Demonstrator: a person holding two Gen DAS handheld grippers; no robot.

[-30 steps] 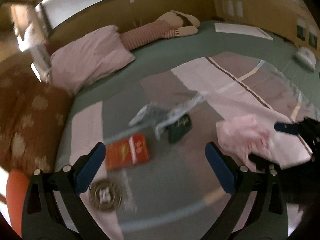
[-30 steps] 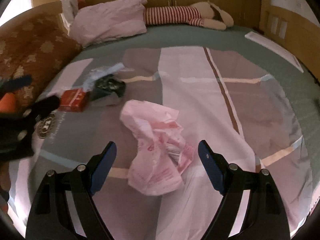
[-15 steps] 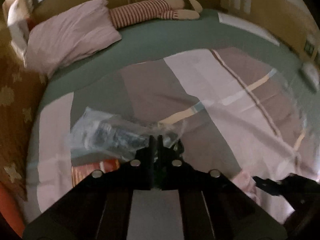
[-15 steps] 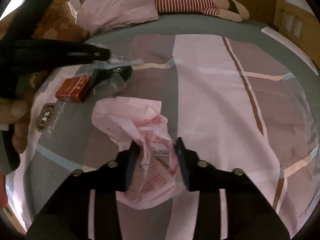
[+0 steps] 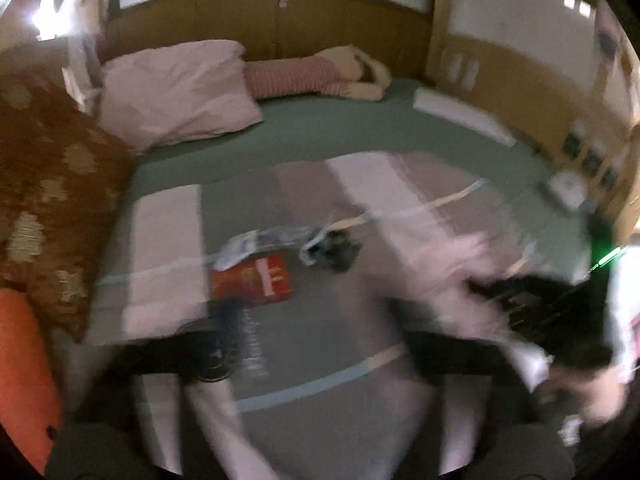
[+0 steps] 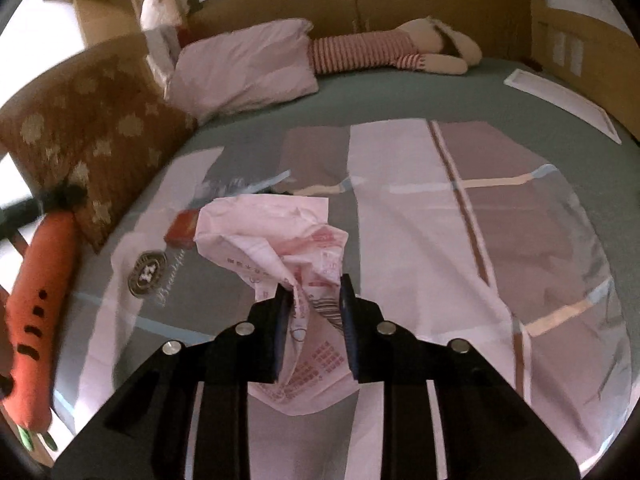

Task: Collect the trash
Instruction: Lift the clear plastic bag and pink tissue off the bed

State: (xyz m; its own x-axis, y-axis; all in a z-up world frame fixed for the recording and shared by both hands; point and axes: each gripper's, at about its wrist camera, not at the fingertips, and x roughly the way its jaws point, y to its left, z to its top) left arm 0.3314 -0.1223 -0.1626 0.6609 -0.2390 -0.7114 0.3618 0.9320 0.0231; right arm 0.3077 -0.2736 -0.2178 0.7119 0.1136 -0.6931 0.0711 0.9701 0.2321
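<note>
My right gripper [image 6: 312,300] is closed on the pink plastic bag [image 6: 280,236]; its 2 fingers pinch the crumpled plastic between them, and the bag spreads out ahead of them over the patchwork blanket [image 6: 460,240]. Past the bag, to the left of this gripper, I see the edge of a red box [image 6: 182,228]. The view from my left gripper [image 5: 316,356] is very blurred; its fingers appear as dark shapes far apart, so I take it as open, holding nothing. Ahead of it the red box [image 5: 256,278] lies on the blanket, and just beyond are a clear plastic wrapper [image 5: 272,240] and a dark wrapper [image 5: 336,250]. At its right the pink bag [image 5: 452,268] is only a smear.
</note>
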